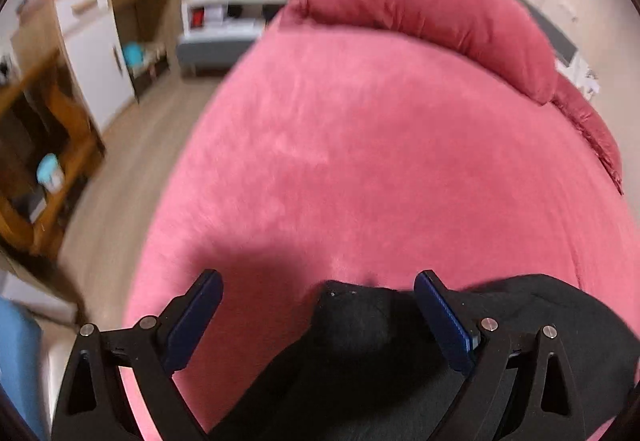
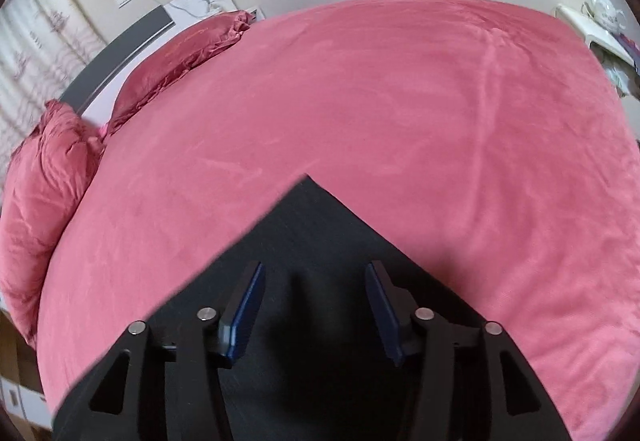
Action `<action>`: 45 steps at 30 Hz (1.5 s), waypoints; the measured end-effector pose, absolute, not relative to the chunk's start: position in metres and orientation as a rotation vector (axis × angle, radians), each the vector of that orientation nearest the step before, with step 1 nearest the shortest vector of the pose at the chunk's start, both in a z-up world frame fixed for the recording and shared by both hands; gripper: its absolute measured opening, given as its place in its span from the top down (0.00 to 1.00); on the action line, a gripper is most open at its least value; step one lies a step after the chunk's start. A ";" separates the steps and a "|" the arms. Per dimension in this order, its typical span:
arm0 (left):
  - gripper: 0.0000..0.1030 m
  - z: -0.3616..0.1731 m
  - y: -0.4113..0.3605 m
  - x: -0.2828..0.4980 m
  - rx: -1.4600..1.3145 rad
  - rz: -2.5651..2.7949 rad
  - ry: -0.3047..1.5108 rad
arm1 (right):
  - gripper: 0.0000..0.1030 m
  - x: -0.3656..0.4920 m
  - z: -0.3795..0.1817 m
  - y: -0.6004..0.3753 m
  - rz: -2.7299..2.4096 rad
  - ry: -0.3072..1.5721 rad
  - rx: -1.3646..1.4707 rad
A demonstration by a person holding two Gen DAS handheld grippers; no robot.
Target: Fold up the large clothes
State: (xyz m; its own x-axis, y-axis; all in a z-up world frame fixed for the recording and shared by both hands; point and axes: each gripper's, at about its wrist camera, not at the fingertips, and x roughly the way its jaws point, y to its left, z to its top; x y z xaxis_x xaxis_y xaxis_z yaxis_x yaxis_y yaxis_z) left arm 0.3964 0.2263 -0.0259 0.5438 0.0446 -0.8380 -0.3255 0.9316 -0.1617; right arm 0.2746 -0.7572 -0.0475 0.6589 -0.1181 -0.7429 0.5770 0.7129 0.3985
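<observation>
A black garment [image 1: 360, 345] lies on a pink bed cover [image 1: 360, 161]. In the left wrist view a rumpled edge of it sits between the wide-open fingers of my left gripper [image 1: 318, 281], untouched by the pads. In the right wrist view a flat, pointed corner of the black garment [image 2: 308, 225] spreads on the pink cover [image 2: 400, 101] under my right gripper [image 2: 316, 273], which is open just above it. Neither gripper holds anything.
Red pillows [image 1: 432, 13] [image 2: 44, 177] lie at the head of the bed by a dark headboard [image 2: 120, 41]. Wooden shelves [image 1: 44, 145] and a white cabinet [image 1: 100, 57] stand on the floor to the left. A side table with a teapot [image 2: 608, 9] stands at the right.
</observation>
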 end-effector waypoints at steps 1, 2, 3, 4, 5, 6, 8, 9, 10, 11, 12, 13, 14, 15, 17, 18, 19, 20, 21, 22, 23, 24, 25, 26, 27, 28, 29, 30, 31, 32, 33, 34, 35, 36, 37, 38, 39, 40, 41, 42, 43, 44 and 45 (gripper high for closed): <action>0.06 -0.034 0.228 0.402 -0.353 0.199 1.005 | 0.44 0.283 -0.048 -0.760 -0.444 0.757 0.684; 0.07 -0.039 0.228 0.405 -0.375 0.183 1.018 | 0.44 0.288 -0.048 -0.761 -0.455 0.758 0.683; 0.07 -0.043 0.227 0.407 -0.415 0.151 1.031 | 0.42 0.293 -0.048 -0.761 -0.463 0.762 0.673; 0.08 -0.048 0.226 0.410 -0.468 0.099 1.047 | 0.40 0.297 -0.050 -0.765 -0.471 0.770 0.658; 0.09 -0.052 0.224 0.412 -0.519 0.051 1.063 | 0.37 0.299 -0.049 -0.767 -0.474 0.782 0.646; 0.08 -0.056 0.221 0.415 -0.573 0.017 1.086 | 0.37 0.306 -0.051 -0.770 -0.477 0.802 0.631; 0.08 -0.059 0.215 0.419 -0.572 0.059 1.098 | 0.36 0.316 -0.059 -0.777 -0.488 0.830 0.606; 0.08 -0.059 0.212 0.421 -0.563 0.066 1.094 | 0.37 0.320 -0.063 -0.780 -0.481 0.841 0.602; 0.09 -0.059 0.210 0.423 -0.560 0.073 1.097 | 0.36 0.321 -0.066 -0.782 -0.479 0.842 0.600; 0.13 -0.059 0.208 0.423 -0.558 0.078 1.100 | 0.36 0.325 -0.067 -0.784 -0.473 0.833 0.605; 0.16 -0.057 0.204 0.425 -0.535 0.082 1.104 | 0.33 0.327 -0.069 -0.785 -0.451 0.822 0.620; 0.30 -0.055 0.198 0.426 -0.473 0.101 1.111 | 0.32 0.330 -0.071 -0.784 -0.440 0.824 0.618; 0.40 -0.055 0.193 0.429 -0.403 0.132 1.124 | 0.32 0.333 -0.071 -0.782 -0.443 0.829 0.596; 0.42 -0.057 0.190 0.429 -0.364 0.143 1.129 | 0.32 0.338 -0.071 -0.778 -0.444 0.833 0.562; 0.49 -0.052 0.182 0.426 -0.312 0.150 1.102 | 0.51 0.347 -0.070 -0.770 -0.447 0.851 0.482; 0.51 -0.048 0.181 0.424 -0.306 0.154 1.088 | 0.65 0.351 -0.068 -0.764 -0.442 0.863 0.434; 0.54 -0.045 0.180 0.420 -0.312 0.160 1.071 | 0.70 0.353 -0.067 -0.760 -0.432 0.868 0.423; 0.56 -0.039 0.182 0.415 -0.338 0.164 1.043 | 0.79 0.352 -0.063 -0.757 -0.431 0.865 0.425; 0.56 -0.033 0.183 0.412 -0.367 0.163 1.021 | 0.85 0.350 -0.059 -0.756 -0.424 0.854 0.433; 0.58 -0.026 0.187 0.406 -0.406 0.160 0.992 | 0.85 0.345 -0.052 -0.756 -0.413 0.832 0.448; 0.58 -0.019 0.191 0.401 -0.439 0.152 0.961 | 0.85 0.339 -0.047 -0.757 -0.411 0.814 0.460; 0.59 -0.010 0.195 0.396 -0.458 0.140 0.936 | 0.85 0.331 -0.039 -0.759 -0.402 0.784 0.485; 0.59 -0.005 0.195 0.393 -0.456 0.126 0.924 | 0.85 0.322 -0.032 -0.761 -0.385 0.757 0.512; 0.60 0.003 0.194 0.388 -0.443 0.110 0.910 | 0.85 0.317 -0.027 -0.763 -0.374 0.739 0.530; 0.60 0.009 0.194 0.384 -0.439 0.101 0.898 | 0.85 0.312 -0.021 -0.764 -0.366 0.720 0.551; 0.60 0.015 0.194 0.378 -0.444 0.084 0.882 | 0.86 0.303 -0.013 -0.766 -0.352 0.695 0.588; 0.60 0.019 0.196 0.375 -0.453 0.072 0.871 | 0.86 0.300 -0.009 -0.767 -0.341 0.683 0.608; 0.60 0.025 0.198 0.369 -0.470 0.058 0.854 | 0.86 0.292 -0.003 -0.767 -0.330 0.665 0.632; 0.60 0.031 0.199 0.364 -0.487 0.046 0.840 | 0.86 0.287 0.002 -0.766 -0.322 0.652 0.646; 0.60 0.032 0.200 0.362 -0.496 0.038 0.832 | 0.86 0.284 0.007 -0.766 -0.313 0.638 0.662; 0.60 0.037 0.201 0.357 -0.510 0.028 0.819 | 0.86 0.275 0.013 -0.765 -0.304 0.619 0.681; 0.60 0.043 0.203 0.351 -0.531 0.015 0.804 | 0.86 0.267 0.019 -0.764 -0.297 0.604 0.695; 0.60 0.045 0.205 0.347 -0.549 0.000 0.791 | 0.86 0.260 0.023 -0.762 -0.290 0.593 0.706; 0.60 0.049 0.207 0.341 -0.561 -0.011 0.779 | 0.86 0.253 0.028 -0.761 -0.284 0.580 0.719; 0.60 0.054 0.207 0.336 -0.570 -0.019 0.768 | 0.86 0.244 0.033 -0.761 -0.278 0.566 0.737; 0.60 0.058 0.209 0.330 -0.581 -0.033 0.756 | 0.86 0.235 0.039 -0.761 -0.265 0.549 0.755; 0.60 0.063 0.211 0.323 -0.594 -0.047 0.743 | 0.86 0.228 0.044 -0.760 -0.259 0.537 0.762; 0.60 0.066 0.212 0.318 -0.605 -0.059 0.731 | 0.86 0.220 0.050 -0.759 -0.254 0.523 0.768; 0.60 0.070 0.215 0.310 -0.621 -0.077 0.714 | 0.86 0.211 0.055 -0.758 -0.244 0.508 0.778; 0.60 0.074 0.217 0.304 -0.635 -0.091 0.702 | 0.86 0.201 0.060 -0.757 -0.232 0.493 0.791; 0.61 0.077 0.220 0.295 -0.653 -0.111 0.687 | 0.86 0.192 0.064 -0.755 -0.223 0.479 0.800; 0.61 0.080 0.222 0.290 -0.662 -0.123 0.677 | 0.86 0.181 0.068 -0.753 -0.211 0.463 0.810; 0.61 0.083 0.225 0.281 -0.672 -0.141 0.663 | 0.87 0.168 0.073 -0.751 -0.194 0.445 0.819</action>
State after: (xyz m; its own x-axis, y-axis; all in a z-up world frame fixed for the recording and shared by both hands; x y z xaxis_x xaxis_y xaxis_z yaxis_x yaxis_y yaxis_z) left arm 0.2810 0.2247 0.0830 0.7870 -0.3270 -0.5231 -0.0861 0.7815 -0.6179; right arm 0.1682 -0.7507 0.0728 0.8910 0.0027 -0.4540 0.3346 0.6720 0.6606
